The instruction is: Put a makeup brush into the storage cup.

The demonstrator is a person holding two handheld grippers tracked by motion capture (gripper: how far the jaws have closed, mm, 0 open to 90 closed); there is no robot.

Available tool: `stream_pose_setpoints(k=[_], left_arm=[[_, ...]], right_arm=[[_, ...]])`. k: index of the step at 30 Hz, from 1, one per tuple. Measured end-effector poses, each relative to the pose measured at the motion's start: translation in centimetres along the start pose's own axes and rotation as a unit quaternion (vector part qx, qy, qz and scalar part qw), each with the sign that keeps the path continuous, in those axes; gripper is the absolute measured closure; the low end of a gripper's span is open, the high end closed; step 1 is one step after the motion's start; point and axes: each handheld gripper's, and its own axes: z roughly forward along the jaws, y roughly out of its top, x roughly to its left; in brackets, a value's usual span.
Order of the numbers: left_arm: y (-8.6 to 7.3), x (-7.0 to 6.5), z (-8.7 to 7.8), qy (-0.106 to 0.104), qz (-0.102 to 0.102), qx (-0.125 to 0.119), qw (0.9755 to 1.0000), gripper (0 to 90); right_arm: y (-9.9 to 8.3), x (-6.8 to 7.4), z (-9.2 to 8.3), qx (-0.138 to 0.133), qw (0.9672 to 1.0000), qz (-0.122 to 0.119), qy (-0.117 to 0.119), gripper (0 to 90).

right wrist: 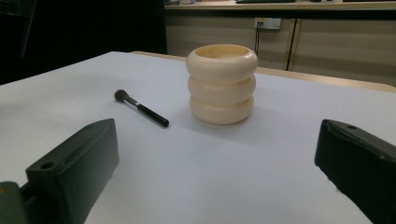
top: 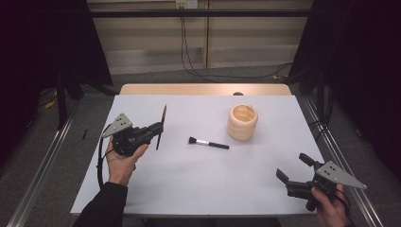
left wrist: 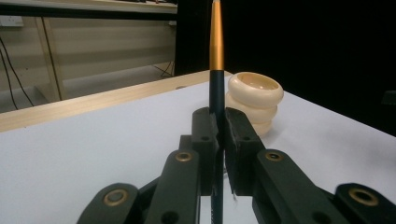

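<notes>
You had two grippers, two brushes and one holder on the white table point(top: 156, 189). Your left gripper point(top: 160, 126) sat at about nine o'clock on the tabletop, its jaws pinched tight on a slim dark brush handle point(left wrist: 216, 70) with a gold-orange band. In the high view that handle stood close to upright, tilted a little, with both ends sticking out past the jaws. In the left gripper view it rose straight up between the two black jaws and ran off the top edge.

Your right gripper point(top: 293, 168) hung at about four o'clock, near the table's right edge, with its jaws spread wide and nothing between them.

The second brush, a short makeup brush point(top: 208, 143) with a dark tuft and black handle, lay flat near the table's centre, tuft toward nine o'clock and handle toward three.

The one cream ribbed holder point(top: 242, 122), shaped like three stacked rings and open at the top, stood upright at about one o'clock from centre, just beyond the lying brush and apart from it.

You had bare tabletop across the whole near half between your two hands, and more along the far edge, where a wooden strip point(top: 203, 89) bordered the white surface. The holder stood well in from the right edge.
</notes>
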Motion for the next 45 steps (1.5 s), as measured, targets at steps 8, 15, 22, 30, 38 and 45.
stream_pose_setpoints(k=[8, 15, 22, 30, 38, 45], left_arm=[[0.2, -0.7, -0.3, -0.004, 0.002, 0.001, 1.0000, 83.5], [0.3, -1.1, -0.2, -0.013, -0.001, 0.001, 0.9999, 83.5], [0.2, -1.9, 0.2, -0.031, -0.001, -0.001, 0.9995, 83.5], [0.3, -3.0, 0.6, -0.043, 0.003, 0.005, 0.9991, 83.5], [0.0, -3.8, 1.1, -0.042, 0.007, 0.008, 0.9991, 83.5], [0.2, -4.8, 1.5, -0.061, 0.009, 0.007, 0.9981, 83.5]], right_arm=[[0.0, 0.0, 0.0, -0.003, 1.0000, 0.001, 0.002, 0.0], [0.1, 0.0, 0.0, -0.008, 0.9999, -0.003, 0.012, 0.5], [0.3, 0.0, 0.2, -0.009, 0.9999, 0.002, 0.012, 0.4], [1.0, 0.3, 0.5, -0.021, 0.9994, -0.001, 0.027, 0.5], [2.0, 1.3, 1.3, -0.037, 0.9966, -0.004, 0.073, 0.8], [2.8, 2.4, 2.6, -0.034, 0.9940, -0.005, 0.104, 1.6]])
